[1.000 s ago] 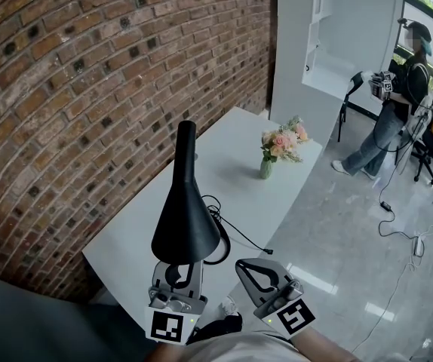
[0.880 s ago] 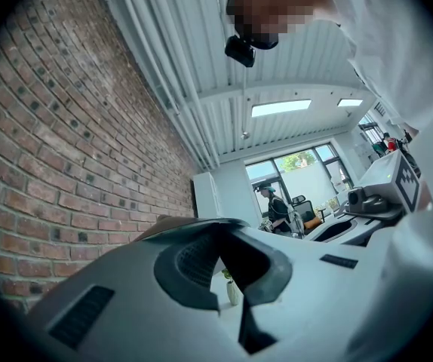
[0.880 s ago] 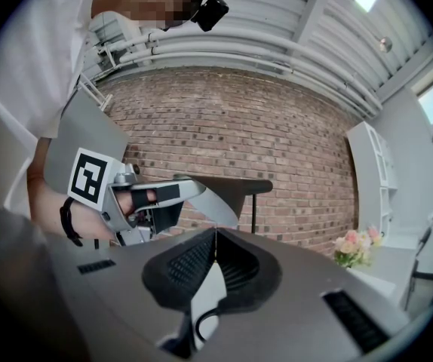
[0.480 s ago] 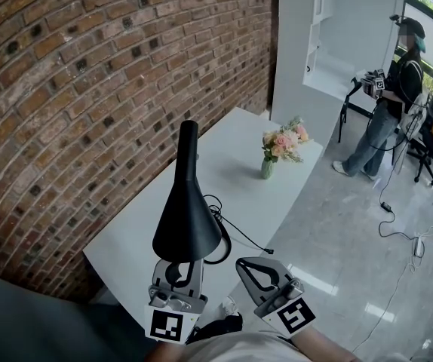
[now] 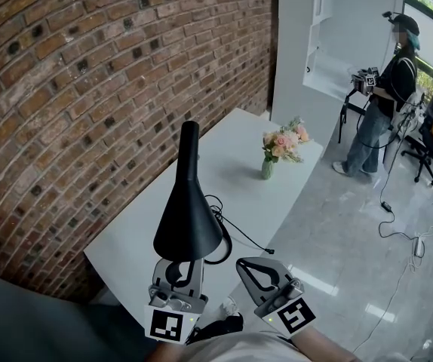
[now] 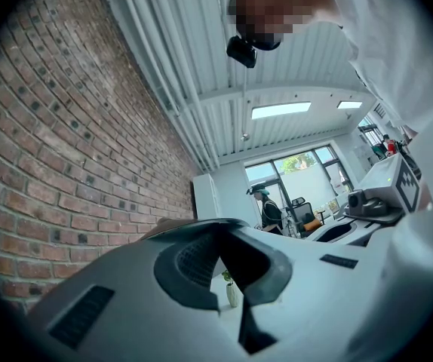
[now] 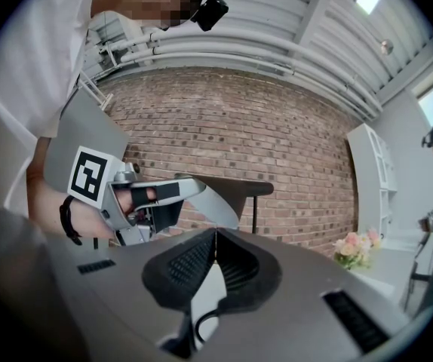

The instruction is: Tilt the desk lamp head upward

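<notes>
A black desk lamp stands on the white table (image 5: 231,157), its cone-shaped head (image 5: 186,221) widening towards me and its narrow neck pointing up and away. My left gripper (image 5: 179,265) is shut, with its tips tucked just under the head's near rim. I cannot tell whether they touch it. In the left gripper view the rim (image 6: 179,227) shows as a dark edge right above the shut left gripper (image 6: 218,225). My right gripper (image 5: 247,265) is shut on nothing, beside the lamp on its right. The right gripper view shows the lamp head (image 7: 239,188) above the left gripper (image 7: 228,216).
The lamp's black cable (image 5: 239,236) loops over the table from its base. A small vase of pink flowers (image 5: 280,145) stands at the table's far end. A brick wall (image 5: 88,89) runs along the left. A white shelf unit (image 5: 314,36) and a standing person (image 5: 382,119) are at the back right.
Both grippers and the lamp have hardly moved. The person at the back right has shifted a little to the left.
</notes>
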